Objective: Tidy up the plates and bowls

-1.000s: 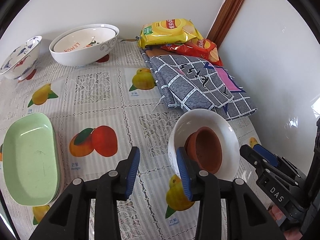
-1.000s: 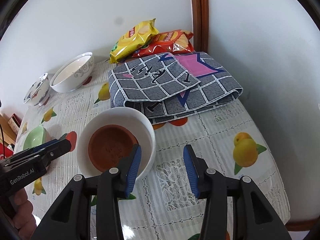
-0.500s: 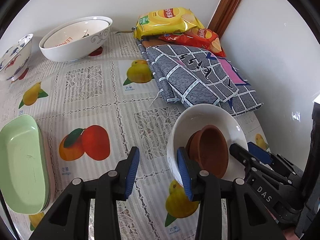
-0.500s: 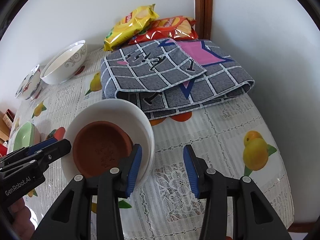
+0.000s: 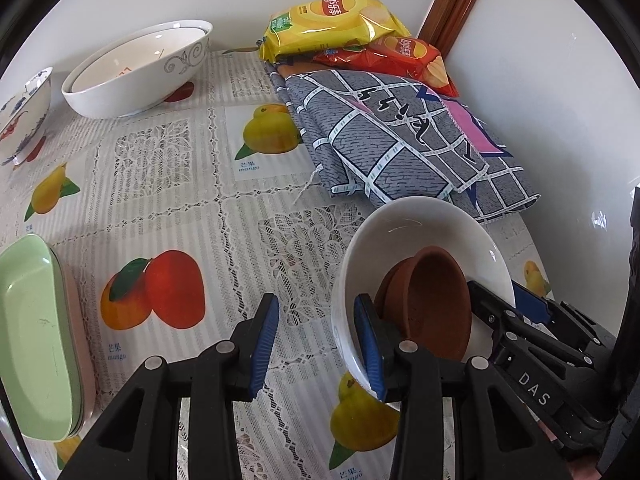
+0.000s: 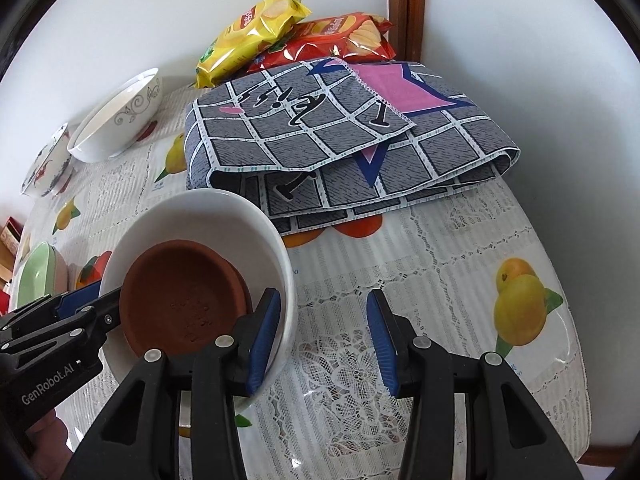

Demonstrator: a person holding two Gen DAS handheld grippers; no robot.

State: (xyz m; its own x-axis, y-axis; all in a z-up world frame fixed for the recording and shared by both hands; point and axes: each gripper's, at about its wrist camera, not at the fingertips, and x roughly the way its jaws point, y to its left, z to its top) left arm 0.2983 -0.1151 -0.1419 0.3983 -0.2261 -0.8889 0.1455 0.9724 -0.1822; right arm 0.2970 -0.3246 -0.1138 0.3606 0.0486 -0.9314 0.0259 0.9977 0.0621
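White bowl (image 5: 420, 224) with brown clay dish (image 5: 432, 300) tilted inside sits on the fruit-print tablecloth (image 5: 168, 208), just in front of the folded grey checked cloth (image 5: 392, 136). Left gripper (image 5: 316, 340) partly open, one finger inside the bowl's near rim, other outside, pads not visibly pressing; right gripper (image 6: 320, 336) likewise straddles the opposite rim, partly open, nothing clamped. Left of the white bowl: green plates (image 5: 28, 332) stacked, well apart; beyond, by the wall, nested patterned bowls (image 5: 136, 68), blue-red bowl (image 5: 24, 112); chip bags (image 5: 332, 20) behind the cloth.
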